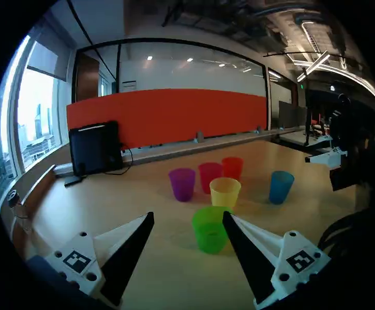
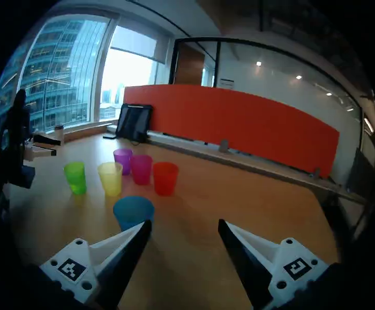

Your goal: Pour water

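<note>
**Both grippers wide open, each facing its nearest cup**

Six plastic cups stand upright on the table, bunched close. My guess is they are grouped so that one can be lifted and tipped into a neighbour without a long reach.

Left gripper: fingers spread wide, holding nothing. The green cup is just ahead of it, off-centre and partly behind the fingertip on the right of the left gripper view, not yet between the fingers. The yellow cup is just behind the green. The purple, pink and red cups line up beyond it, and the blue cup stands apart to the right.

Right gripper: also wide, empty. The blue cup is just ahead of it, by the fingertip on the left of the right gripper view, again off-centre.

Water: cannot tell whether any cup holds some. The walls are tinted and no level shows.

Judgement: the approach has barely begun. Each gripper looks aimed at its nearest cup and would need a small sideways shift to straddle it.
</note>
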The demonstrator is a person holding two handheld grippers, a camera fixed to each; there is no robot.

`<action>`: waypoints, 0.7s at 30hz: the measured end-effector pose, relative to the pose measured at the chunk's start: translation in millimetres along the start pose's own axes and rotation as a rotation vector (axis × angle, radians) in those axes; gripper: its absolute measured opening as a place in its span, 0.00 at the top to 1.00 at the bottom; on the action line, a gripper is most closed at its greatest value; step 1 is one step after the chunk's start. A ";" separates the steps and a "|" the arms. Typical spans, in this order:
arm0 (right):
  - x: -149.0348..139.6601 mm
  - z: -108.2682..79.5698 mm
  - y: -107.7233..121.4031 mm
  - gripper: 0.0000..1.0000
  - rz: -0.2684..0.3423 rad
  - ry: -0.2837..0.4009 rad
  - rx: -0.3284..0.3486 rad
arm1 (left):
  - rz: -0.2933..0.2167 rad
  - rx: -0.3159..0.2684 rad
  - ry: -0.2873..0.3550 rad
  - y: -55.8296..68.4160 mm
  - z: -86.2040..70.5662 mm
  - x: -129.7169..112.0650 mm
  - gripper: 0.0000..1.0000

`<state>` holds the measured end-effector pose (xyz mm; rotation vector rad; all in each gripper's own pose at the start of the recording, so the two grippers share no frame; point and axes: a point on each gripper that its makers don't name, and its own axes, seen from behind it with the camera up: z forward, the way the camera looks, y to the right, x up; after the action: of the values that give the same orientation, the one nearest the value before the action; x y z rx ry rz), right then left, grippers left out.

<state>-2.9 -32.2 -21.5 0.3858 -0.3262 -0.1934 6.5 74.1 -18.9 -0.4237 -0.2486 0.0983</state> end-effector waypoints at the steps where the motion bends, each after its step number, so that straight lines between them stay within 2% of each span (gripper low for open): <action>1: 3.4 -0.5 4.4 0.00 0.002 0.017 -0.022 | 0.003 0.021 0.021 -3.7 -0.1 4.8 0.01; 3: 9.4 -1.4 12.3 0.00 0.006 0.047 -0.062 | 0.009 0.058 0.058 -10.4 -0.4 13.4 0.01; 7: 21.5 -4.5 25.7 0.00 0.016 0.118 -0.149 | 0.023 0.112 0.120 -16.3 -2.2 28.8 0.01; 15: 44.8 -12.0 32.4 0.00 0.056 0.244 -0.243 | 0.020 0.190 0.220 -21.9 -6.9 48.7 0.01; 21: 56.7 -20.4 42.0 0.00 0.083 0.315 -0.330 | 0.023 0.277 0.261 -33.7 -16.6 56.8 0.01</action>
<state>62.0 -1.1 -7.2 0.0719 0.0024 -0.0997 67.0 45.3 -7.0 -0.1609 0.0279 0.0975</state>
